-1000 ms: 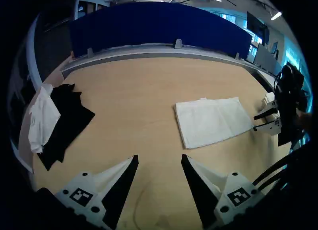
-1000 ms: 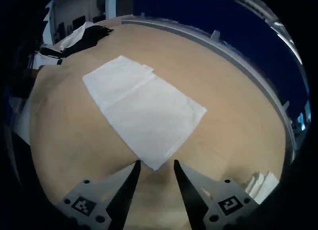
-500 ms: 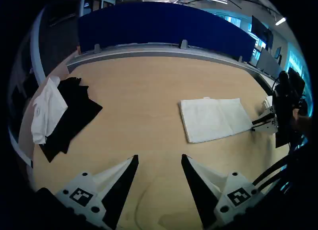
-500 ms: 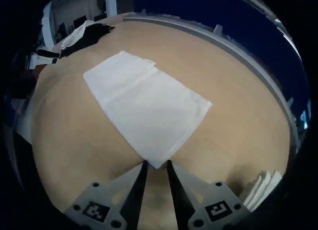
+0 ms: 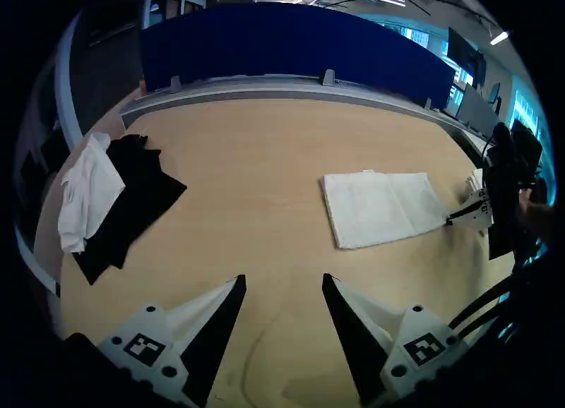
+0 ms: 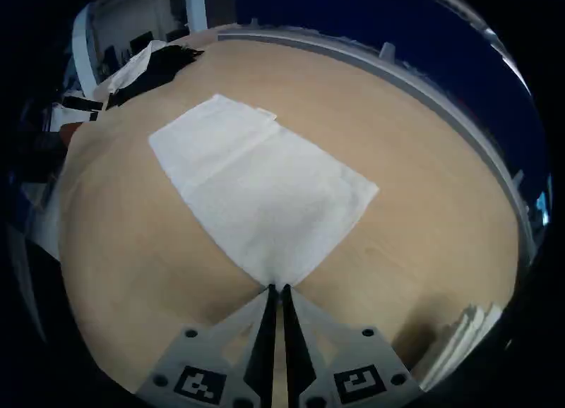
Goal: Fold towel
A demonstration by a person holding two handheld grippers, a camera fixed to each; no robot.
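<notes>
In the right gripper view, the tip of the towel (image 6: pixel 261 189)'s near corner is hidden between the right gripper (image 6: pixel 277 288)'s 2 pressed-together fingers. A white stack (image 6: pixel 459 330) at the lower right is cut off by the edge and too blurred to identify. In the left gripper view, a white cloth (image 5: pixel 85 193) covers part of a black cloth (image 5: pixel 138 203), and the hand (image 5: pixel 538 212) at the right edge is cut off.

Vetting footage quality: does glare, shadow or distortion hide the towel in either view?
Left gripper view: towel sharp, evenly lit; fisheye bows the table edge. Right gripper view: towel clear; soft shadow on the table beside the fingers of the right gripper.
</notes>
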